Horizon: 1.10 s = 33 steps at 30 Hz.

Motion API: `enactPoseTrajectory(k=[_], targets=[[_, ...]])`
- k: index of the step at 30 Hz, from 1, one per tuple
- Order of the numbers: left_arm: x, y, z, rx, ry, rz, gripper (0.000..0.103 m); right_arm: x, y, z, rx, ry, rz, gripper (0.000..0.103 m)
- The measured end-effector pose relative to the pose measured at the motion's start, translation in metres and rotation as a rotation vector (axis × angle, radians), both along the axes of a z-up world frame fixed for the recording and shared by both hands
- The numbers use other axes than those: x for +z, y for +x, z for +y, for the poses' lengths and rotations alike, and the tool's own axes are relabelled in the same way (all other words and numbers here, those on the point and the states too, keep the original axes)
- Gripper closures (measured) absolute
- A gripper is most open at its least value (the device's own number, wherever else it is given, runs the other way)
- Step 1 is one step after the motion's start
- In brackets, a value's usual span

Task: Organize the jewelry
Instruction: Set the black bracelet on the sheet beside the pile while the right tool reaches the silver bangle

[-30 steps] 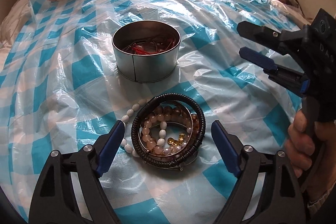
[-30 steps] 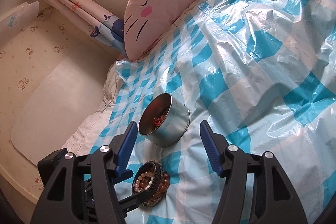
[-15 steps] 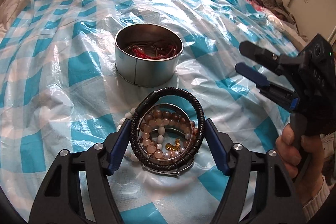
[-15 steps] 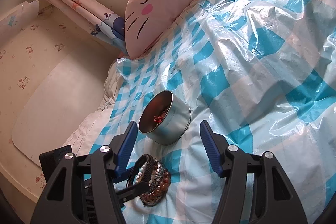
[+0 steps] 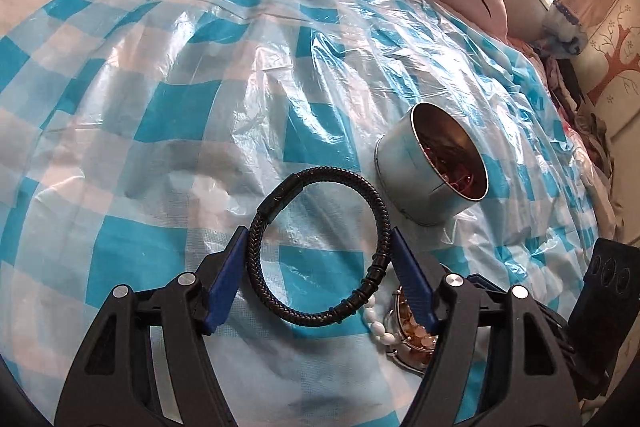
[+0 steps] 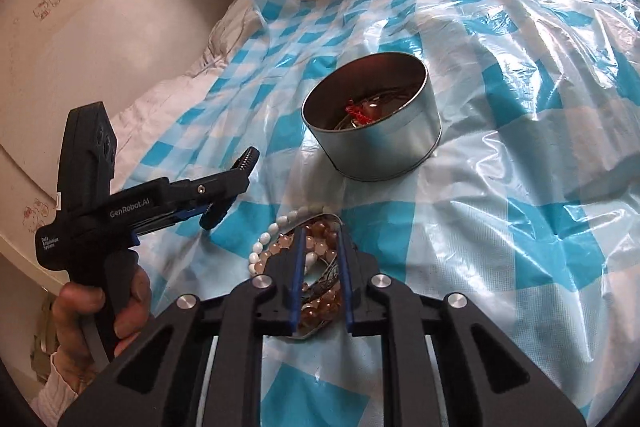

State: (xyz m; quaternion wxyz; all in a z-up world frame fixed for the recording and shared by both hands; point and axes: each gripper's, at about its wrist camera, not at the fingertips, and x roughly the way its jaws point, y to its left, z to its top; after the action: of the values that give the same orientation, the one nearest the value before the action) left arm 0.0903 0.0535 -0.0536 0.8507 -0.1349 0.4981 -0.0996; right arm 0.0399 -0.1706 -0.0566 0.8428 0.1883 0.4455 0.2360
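We note the left gripper (image 5: 318, 277) clamped on black braided bracelet (image 5: 320, 251) — right gripper (image 6: 320, 263) closing among the bead pile (image 6: 316, 247), grip unclear.

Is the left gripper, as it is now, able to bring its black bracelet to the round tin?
Probably yes. The left gripper holds the black braided bracelet, and only bare plastic sheet lies between it and the open tin.
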Motion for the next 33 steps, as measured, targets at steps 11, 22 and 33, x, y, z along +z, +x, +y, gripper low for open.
enactPoseTrajectory(k=[11,22,33], targets=[[0.006,0.000,0.017,0.054,-0.038,-0.036,0.035,-0.007,0.004,0.012,0.015,-0.077,0.022,0.097],[0.015,0.000,0.027,0.088,-0.115,-0.083,0.032,0.007,-0.002,-0.031,-0.138,0.042,-0.043,0.099],[0.001,0.005,0.011,0.065,0.152,-0.020,0.032,0.001,0.002,-0.031,-0.224,-0.135,-0.012,0.097]])
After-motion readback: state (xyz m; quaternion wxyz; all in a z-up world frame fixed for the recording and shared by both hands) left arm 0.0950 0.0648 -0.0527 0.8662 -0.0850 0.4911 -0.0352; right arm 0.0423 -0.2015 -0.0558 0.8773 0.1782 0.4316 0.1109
